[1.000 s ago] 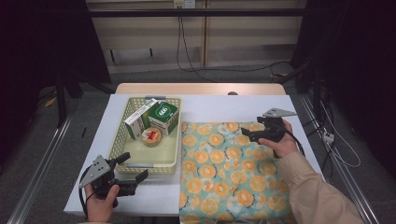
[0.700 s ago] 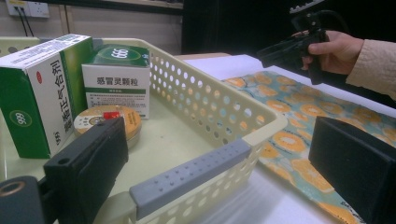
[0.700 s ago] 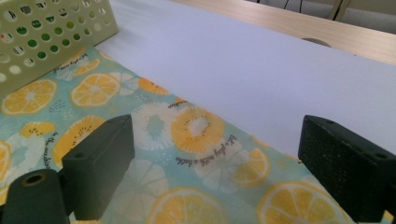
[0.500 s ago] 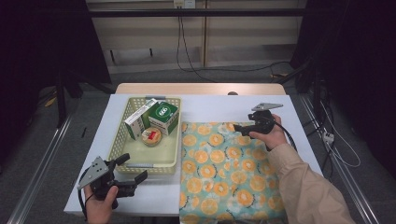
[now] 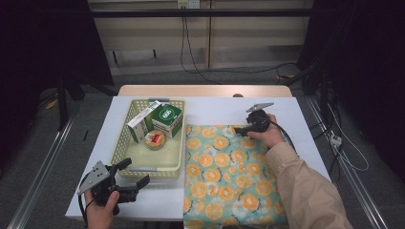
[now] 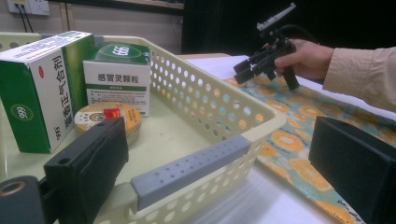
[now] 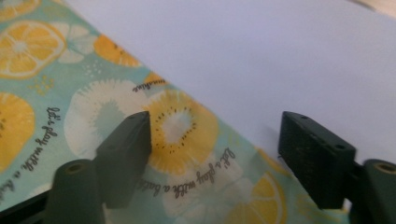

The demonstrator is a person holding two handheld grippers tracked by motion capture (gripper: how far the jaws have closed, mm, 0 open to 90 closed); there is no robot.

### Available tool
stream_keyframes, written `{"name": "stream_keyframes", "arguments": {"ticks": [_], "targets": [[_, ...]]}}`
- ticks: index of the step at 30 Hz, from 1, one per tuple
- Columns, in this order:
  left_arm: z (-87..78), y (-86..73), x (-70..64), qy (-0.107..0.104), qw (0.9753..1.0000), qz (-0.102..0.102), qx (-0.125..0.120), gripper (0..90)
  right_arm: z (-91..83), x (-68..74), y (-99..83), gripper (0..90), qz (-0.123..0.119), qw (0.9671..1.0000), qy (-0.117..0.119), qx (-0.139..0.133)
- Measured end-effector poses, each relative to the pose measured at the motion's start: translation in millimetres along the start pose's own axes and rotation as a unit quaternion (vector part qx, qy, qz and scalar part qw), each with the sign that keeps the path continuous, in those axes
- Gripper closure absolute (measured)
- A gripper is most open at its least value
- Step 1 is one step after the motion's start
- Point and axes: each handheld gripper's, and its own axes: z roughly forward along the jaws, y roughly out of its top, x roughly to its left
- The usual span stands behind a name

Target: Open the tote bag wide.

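A cloth (image 5: 229, 176) printed with orange and lemon slices lies flat on the right half of the white table (image 5: 215, 109). My right gripper (image 5: 238, 130) hovers open at the cloth's far edge. In the right gripper view the jaws straddle that edge of the cloth (image 7: 56, 93), and the gripper (image 7: 219, 158) holds nothing. My left gripper (image 5: 135, 172) stands open at the near right corner of the pale yellow basket (image 5: 177, 143). In the left gripper view the gripper (image 6: 224, 172) has the basket's rim and grey handle (image 6: 187, 168) between its jaws, untouched.
The basket holds a white and green box (image 5: 142, 123), a green box (image 5: 167, 118) and a round tin (image 5: 154, 139). The left gripper view shows the boxes (image 6: 42, 88), the tin (image 6: 105, 116) and the right gripper (image 6: 254, 67) farther off. Cables hang beyond the table.
My right gripper has moved left and a little farther away, to the cloth's far edge. The left gripper has barely shifted.
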Motion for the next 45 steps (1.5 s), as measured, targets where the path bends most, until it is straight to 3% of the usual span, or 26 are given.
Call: {"name": "stream_keyframes", "arguments": {"ticks": [3, 9, 11, 12, 13, 16, 18, 20, 24, 28, 35, 37, 40, 42, 43, 45], "targets": [[1.0, -0.8, 0.0, 0.000, 1.0000, -0.001, 0.002, 4.6, 1.8, -0.7, -2.3, 28.1, 0.003, 1.0000, -0.001, -0.003], [1.7, -0.1, -1.8, 0.000, 1.0000, 0.001, 0.003, 4.7, -2.8, 3.2, -3.5, 46.3, -0.008, 0.9999, 0.008, 0.000], [1.9, 0.1, -1.7, 0.001, 1.0000, 0.003, 0.004, 4.7, -4.3, 4.6, -3.9, 56.3, -0.013, 0.9998, 0.017, 0.000], [2.0, 0.1, -1.8, 0.001, 1.0000, 0.003, 0.005, 4.7, -6.4, 5.6, -4.2, 68.5, -0.017, 0.9994, 0.029, 0.003], [2.2, 0.2, -1.8, 0.001, 1.0000, 0.003, 0.004, 4.7, -6.4, 5.6, -4.2, 68.5, -0.017, 0.9994, 0.029, 0.003], [2.6, 0.8, -2.0, 0.000, 1.0000, 0.004, 0.004, 4.7, -8.6, 6.5, -5.7, 80.2, -0.019, 0.9989, 0.042, 0.004], [3.1, 1.2, -2.0, 0.000, 1.0000, 0.005, 0.004, 4.7, -9.4, 5.5, -7.7, 86.8, -0.007, 0.9986, 0.052, 0.001], [3.2, 1.2, -1.9, 0.001, 1.0000, 0.008, 0.006, 4.8, -9.9, 4.2, -8.9, 89.8, -0.014, 0.9980, 0.062, -0.002], [2.4, 2.2, -2.1, 0.003, 1.0000, 0.007, 0.004, 4.9, -11.9, 6.7, -6.5, 90.0, -0.027, 0.9984, 0.049, 0.004], [1.0, 3.4, -2.6, 0.004, 1.0000, 0.006, 0.000, 4.9, -21.4, 1.4, 1.0, 90.0, -0.008, 0.9985, 0.051, -0.019], [1.3, 5.0, -3.5, 0.002, 1.0000, 0.005, -0.003, 4.9, -35.7, -18.9, 22.5, 90.0, 0.005, 0.9989, 0.020, -0.042], [2.0, 5.4, -4.0, 0.000, 1.0000, 0.005, -0.001, 4.9, -37.9, -26.4, 30.7, 90.0, 0.002, 0.9988, 0.004, -0.050], [3.6, 6.4, -5.2, -0.003, 1.0000, 0.005, -0.002, 4.8, -39.9, -42.7, 44.0, 90.0, 0.016, 0.9975, -0.021, -0.066], [5.4, 7.3, -6.7, -0.005, 1.0000, 0.006, -0.001, 4.8, -39.1, -55.3, 52.5, 90.0, 0.028, 0.9961, -0.040, -0.073], [5.9, 7.9, -7.3, -0.005, 0.9999, 0.009, 0.002, 4.8, -37.9, -61.1, 55.9, 90.0, 0.033, 0.9948, -0.062, -0.074], [7.5, 9.2, -9.8, -0.007, 0.9999, 0.010, -0.003, 4.8, -34.8, -74.4, 58.2, 86.6, 0.069, 0.9887, -0.102, -0.085]]}}
